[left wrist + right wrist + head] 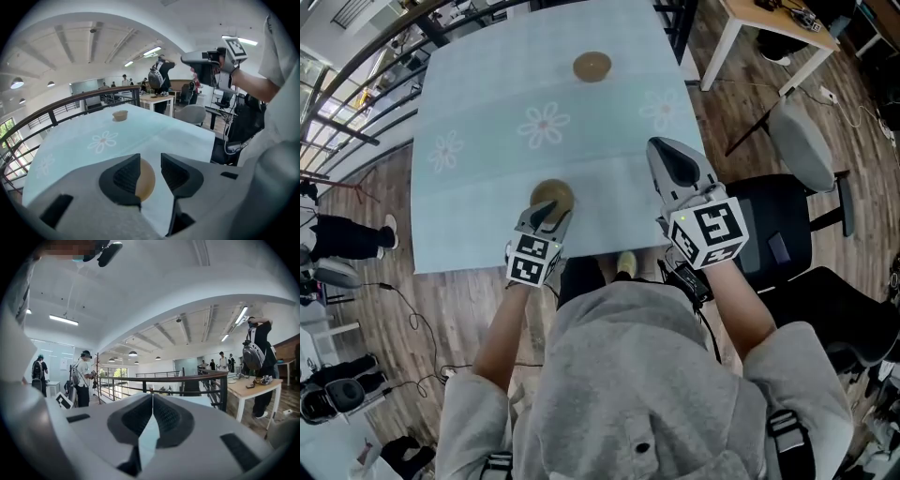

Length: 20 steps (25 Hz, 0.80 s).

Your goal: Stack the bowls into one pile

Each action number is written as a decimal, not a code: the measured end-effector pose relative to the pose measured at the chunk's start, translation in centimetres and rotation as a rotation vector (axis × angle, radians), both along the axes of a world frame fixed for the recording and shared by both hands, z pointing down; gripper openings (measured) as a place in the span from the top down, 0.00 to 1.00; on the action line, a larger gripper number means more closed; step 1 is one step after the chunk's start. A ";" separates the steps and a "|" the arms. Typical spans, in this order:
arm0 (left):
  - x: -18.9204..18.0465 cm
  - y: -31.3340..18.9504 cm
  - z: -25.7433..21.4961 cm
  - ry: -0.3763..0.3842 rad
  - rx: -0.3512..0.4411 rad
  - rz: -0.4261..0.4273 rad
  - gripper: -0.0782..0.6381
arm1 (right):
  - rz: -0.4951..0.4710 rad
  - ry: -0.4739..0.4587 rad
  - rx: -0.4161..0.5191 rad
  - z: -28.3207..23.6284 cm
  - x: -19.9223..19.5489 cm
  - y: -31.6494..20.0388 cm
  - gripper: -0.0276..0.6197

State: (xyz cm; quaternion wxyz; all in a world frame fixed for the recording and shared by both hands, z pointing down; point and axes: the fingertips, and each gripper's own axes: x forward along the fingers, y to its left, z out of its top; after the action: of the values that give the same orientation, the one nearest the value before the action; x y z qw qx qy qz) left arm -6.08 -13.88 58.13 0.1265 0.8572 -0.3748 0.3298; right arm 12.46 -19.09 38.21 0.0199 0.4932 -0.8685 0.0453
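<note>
Brown bowl [553,195] sits free on tabletop [478,112] under left gripper [549,217], jaws wide, not gripping; right gripper [666,155], jaws together, empty, held aside.

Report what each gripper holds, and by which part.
Nothing is held. The left gripper's jaws stand apart over the near bowl without pinching it; the right gripper is shut and empty.

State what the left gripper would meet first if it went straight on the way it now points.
Probably the near brown bowl, which sits on the table straight ahead between the open jaws of the left gripper. Depth is hard to judge, so this is not certain.
</note>
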 end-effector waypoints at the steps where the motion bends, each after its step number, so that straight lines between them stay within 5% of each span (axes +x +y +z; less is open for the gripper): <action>1: 0.0 0.0 -0.5 0.013 0.018 -0.014 0.69 | -0.003 0.009 0.000 0.2 0.1 -0.1 0.91; 10: -4.3 -1.9 -5.0 0.129 0.162 -0.246 0.76 | -0.076 0.094 0.031 0.7 -1.4 -1.8 0.91; 20: -9.4 -3.9 -7.5 0.133 0.247 -0.421 0.87 | -0.166 0.248 0.003 2.8 -4.2 -5.8 0.91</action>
State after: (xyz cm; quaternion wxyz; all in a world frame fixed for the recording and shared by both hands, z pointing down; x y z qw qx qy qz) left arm -15.43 -17.80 50.60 0.1114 0.7890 -0.5734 0.1906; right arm 8.22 -24.85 41.00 0.1299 0.4217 -0.8972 -0.0191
